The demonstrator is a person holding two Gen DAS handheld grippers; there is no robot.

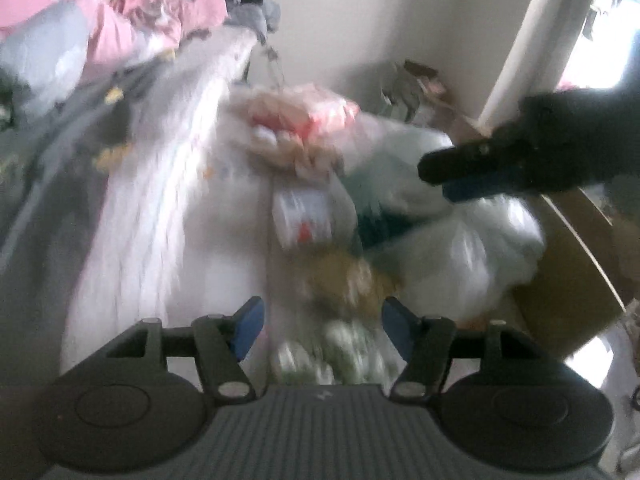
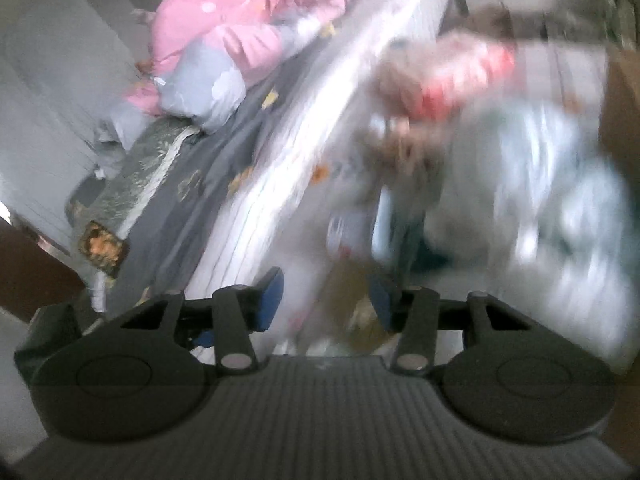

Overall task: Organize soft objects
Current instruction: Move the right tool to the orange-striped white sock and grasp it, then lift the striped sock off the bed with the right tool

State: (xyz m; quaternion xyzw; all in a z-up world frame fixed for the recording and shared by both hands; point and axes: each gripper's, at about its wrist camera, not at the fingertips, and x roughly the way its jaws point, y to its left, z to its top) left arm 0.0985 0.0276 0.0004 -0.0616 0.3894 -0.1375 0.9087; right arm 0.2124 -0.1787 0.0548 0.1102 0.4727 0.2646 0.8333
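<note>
Holding both grippers out over the mess beside the bed, and honestly everything is pretty smeared with motion blur, so take the details loosely. My left gripper (image 1: 320,330) has its blue pads spread wide apart with nothing between them, just hanging above a jumble of soft stuff on the floor. Right under it there's a greenish-white blurry thing (image 1: 332,354) and a tan fuzzy lump (image 1: 352,280) a bit further out, can't tell what either one really is. Past those sits a white item with a red mark (image 1: 304,216), and beyond that a pink and beige bundle (image 1: 296,124) leaning up against the side of the white mattress (image 1: 160,200). To the right of the pile is a big pale plastic bag (image 1: 472,240), and a cardboard box (image 1: 572,272) sits just beside it. My right gripper (image 1: 448,180) shows in the left camera too, reaching in from the right above that bag; from that angle I can't make out its pads well. In its own camera the right gripper (image 2: 326,300) is clearly spread open as well, empty, pointing at the same heap, with the tan lump (image 2: 360,300) showing between and behind its fingers. Up on the bed there's a gray sheet (image 2: 192,208) with little yellow prints, and a pink and gray comforter (image 2: 224,40) bunched up toward the far end.
</note>
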